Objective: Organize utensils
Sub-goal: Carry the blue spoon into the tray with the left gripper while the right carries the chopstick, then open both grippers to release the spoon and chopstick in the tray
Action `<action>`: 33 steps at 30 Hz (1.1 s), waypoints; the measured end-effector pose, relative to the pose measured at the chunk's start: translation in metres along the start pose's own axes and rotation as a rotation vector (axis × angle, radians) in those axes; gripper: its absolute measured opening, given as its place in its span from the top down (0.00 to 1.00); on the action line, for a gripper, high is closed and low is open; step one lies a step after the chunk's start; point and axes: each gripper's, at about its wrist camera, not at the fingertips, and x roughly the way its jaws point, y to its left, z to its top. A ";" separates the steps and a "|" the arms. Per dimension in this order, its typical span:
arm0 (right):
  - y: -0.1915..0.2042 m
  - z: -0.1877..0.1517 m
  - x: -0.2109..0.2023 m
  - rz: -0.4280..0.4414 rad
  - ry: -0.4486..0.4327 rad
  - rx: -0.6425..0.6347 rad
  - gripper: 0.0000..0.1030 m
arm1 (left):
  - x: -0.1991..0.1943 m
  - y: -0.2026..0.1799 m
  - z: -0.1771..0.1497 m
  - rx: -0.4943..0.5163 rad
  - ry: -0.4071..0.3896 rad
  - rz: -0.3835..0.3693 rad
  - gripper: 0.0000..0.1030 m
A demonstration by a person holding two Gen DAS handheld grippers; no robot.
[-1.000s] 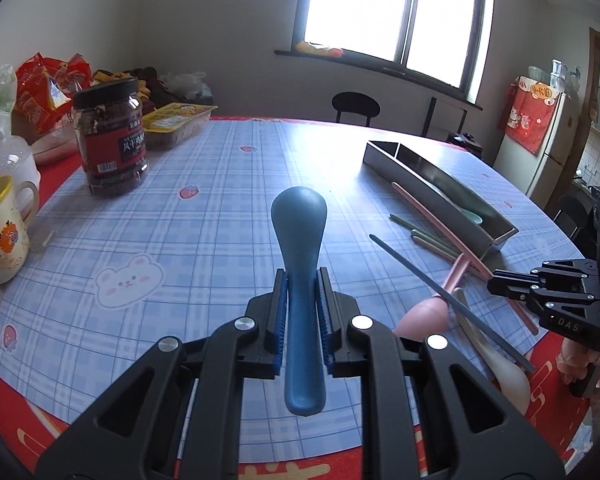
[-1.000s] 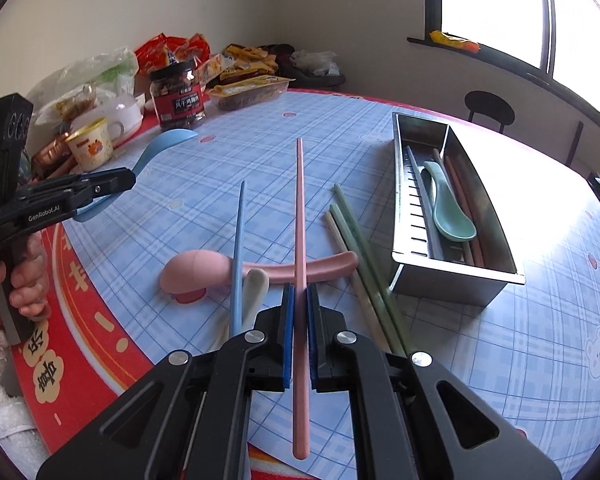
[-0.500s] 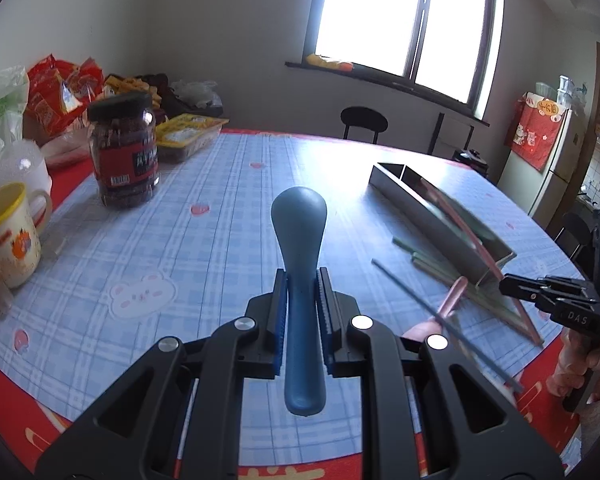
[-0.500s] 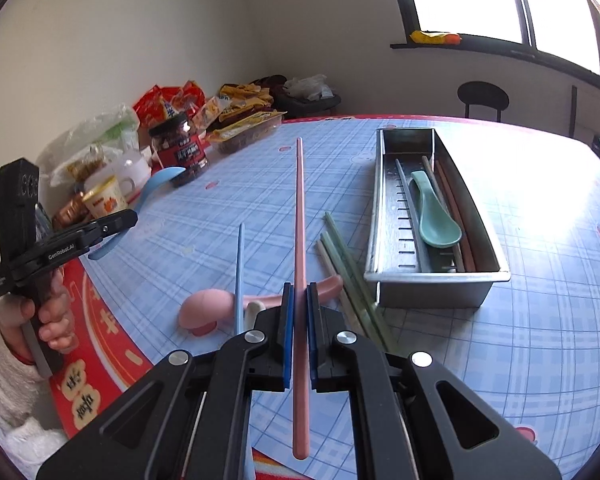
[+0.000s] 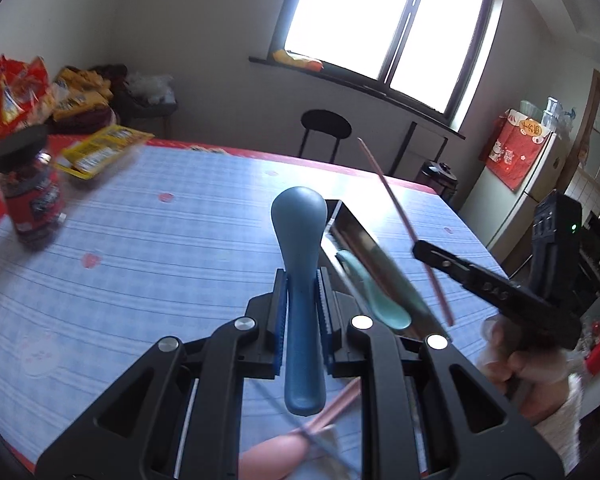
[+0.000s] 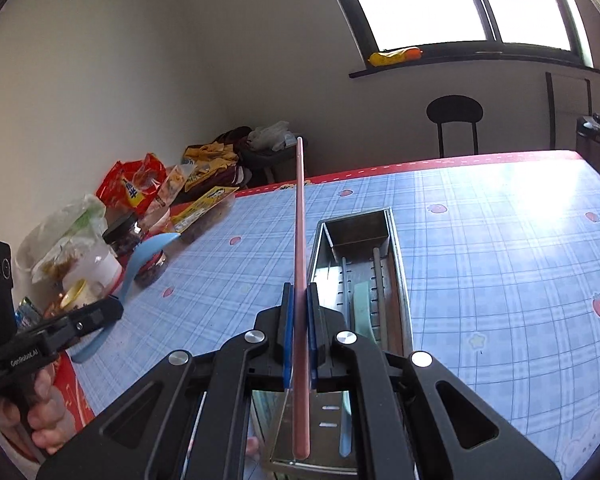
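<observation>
The metal tray (image 6: 400, 280) already holds a green spoon (image 6: 364, 312). Right fingers (image 6: 299, 300) grip a pink chopstick (image 6: 300, 240) beside it; left fingers (image 5: 302, 292) grip a blue spoon (image 5: 300, 240) near it. Both await placing.

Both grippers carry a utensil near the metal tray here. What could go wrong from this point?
The pink chopstick is pinched near one end by the right gripper, so its long free end could catch the metal tray wall. The left gripper and its blue spoon are close by; the two could collide.
</observation>
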 end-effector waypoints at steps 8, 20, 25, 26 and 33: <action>-0.034 -0.017 0.018 -0.050 0.098 0.036 0.94 | 0.067 -0.052 0.002 0.006 0.073 -0.018 0.83; -0.044 -0.024 0.023 -0.067 0.129 0.061 0.94 | 0.114 -0.070 0.002 -0.075 0.127 -0.006 0.83; -0.043 -0.023 0.024 -0.082 0.129 0.061 0.94 | 0.124 -0.071 0.001 -0.086 0.140 -0.004 0.83; -0.043 -0.023 0.025 -0.084 0.132 0.063 0.94 | 0.127 -0.070 0.001 -0.090 0.142 -0.001 0.83; -0.042 -0.024 0.034 -0.107 0.150 0.069 0.94 | 0.144 -0.065 0.001 -0.118 0.165 0.020 0.82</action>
